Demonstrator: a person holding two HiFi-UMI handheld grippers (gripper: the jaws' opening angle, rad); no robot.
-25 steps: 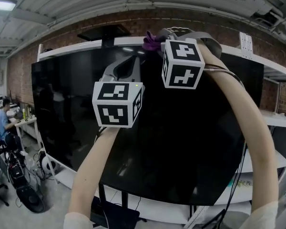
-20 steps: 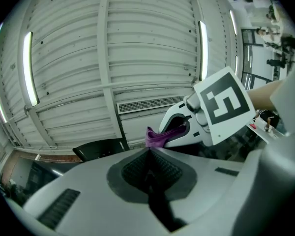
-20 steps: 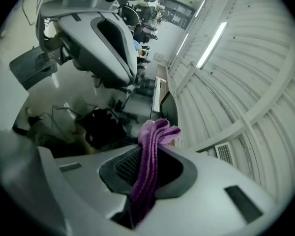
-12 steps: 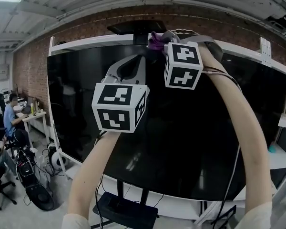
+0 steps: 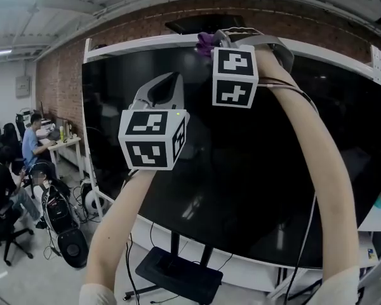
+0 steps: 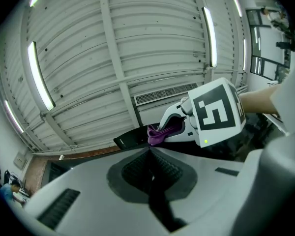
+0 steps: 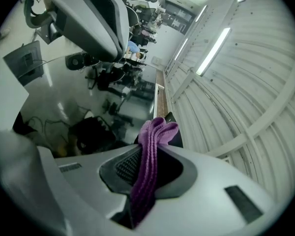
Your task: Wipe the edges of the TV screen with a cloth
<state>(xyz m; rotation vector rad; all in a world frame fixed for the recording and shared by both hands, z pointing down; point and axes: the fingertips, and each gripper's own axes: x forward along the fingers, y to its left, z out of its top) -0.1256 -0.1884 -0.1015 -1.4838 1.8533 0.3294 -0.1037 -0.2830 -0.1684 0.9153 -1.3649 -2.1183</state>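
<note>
Nearest, the left gripper (image 6: pixel 150 154), jaws pressed together on nothing, hangs before the TV screen (image 5: pixel 254 170), while farther up the right gripper (image 7: pixel 153 149) pinches the folded purple cloth (image 7: pixel 148 176) at the screen's top edge, seemingly to wipe along it.

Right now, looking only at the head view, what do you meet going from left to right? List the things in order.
Seated person → TV's left edge → left gripper → cloth → right forearm.
</note>
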